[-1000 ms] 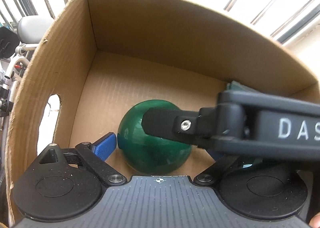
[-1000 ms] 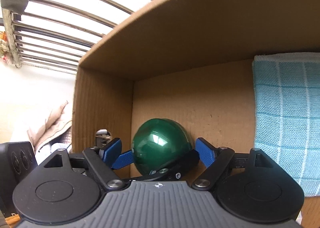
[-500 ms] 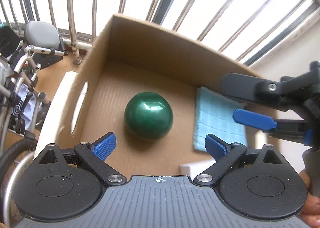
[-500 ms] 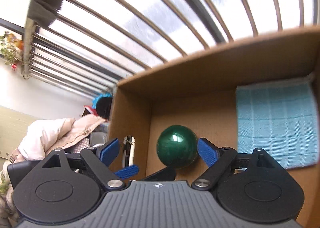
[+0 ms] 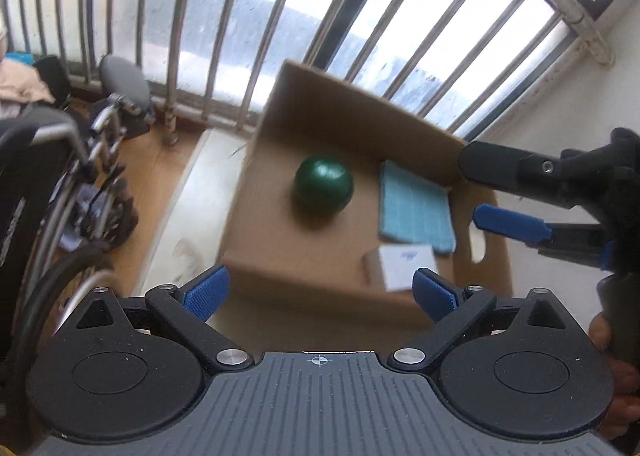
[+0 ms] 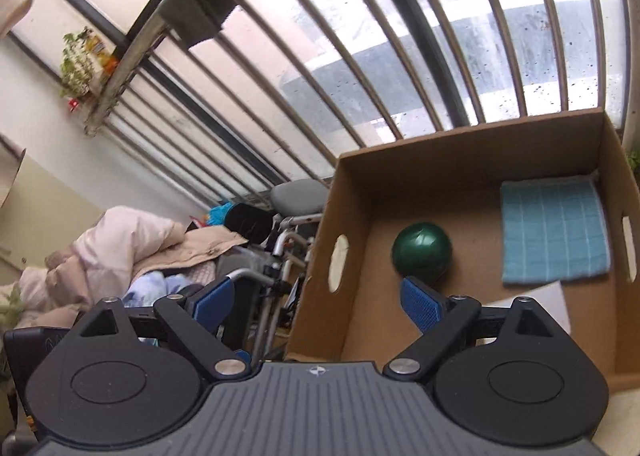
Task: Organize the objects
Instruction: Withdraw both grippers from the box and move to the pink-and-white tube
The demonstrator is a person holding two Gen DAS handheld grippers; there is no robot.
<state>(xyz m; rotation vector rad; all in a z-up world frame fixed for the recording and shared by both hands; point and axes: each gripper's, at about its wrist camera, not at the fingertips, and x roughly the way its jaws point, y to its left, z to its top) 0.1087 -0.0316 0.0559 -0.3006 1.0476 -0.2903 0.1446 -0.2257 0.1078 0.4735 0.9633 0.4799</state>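
Observation:
A shiny green ball (image 5: 324, 186) (image 6: 422, 258) lies on the floor of an open cardboard box (image 5: 360, 116) (image 6: 460, 152). Beside it in the box are a folded light-blue cloth (image 5: 416, 208) (image 6: 554, 232) and a small white box (image 5: 404, 266) (image 6: 536, 298). My left gripper (image 5: 320, 292) hovers open above the box's near wall, nothing between its pads. My right gripper (image 6: 320, 300) is outside and above the box's left front corner; its jaws are opening and hold nothing. Its fingers (image 5: 508, 222) show at the right edge of the left wrist view.
The box stands on a white surface (image 5: 188, 208) by a barred window (image 6: 400, 56). A wheelchair (image 5: 80, 176) (image 6: 280, 256) stands to the left, with a pile of clothing (image 6: 120, 248) behind it. A person's hand (image 5: 612, 376) holds the right gripper.
Both grippers have lifted up and back out of the box. The green ball, between the right jaws a second ago, now lies free on the box floor. The right jaws stand wider.

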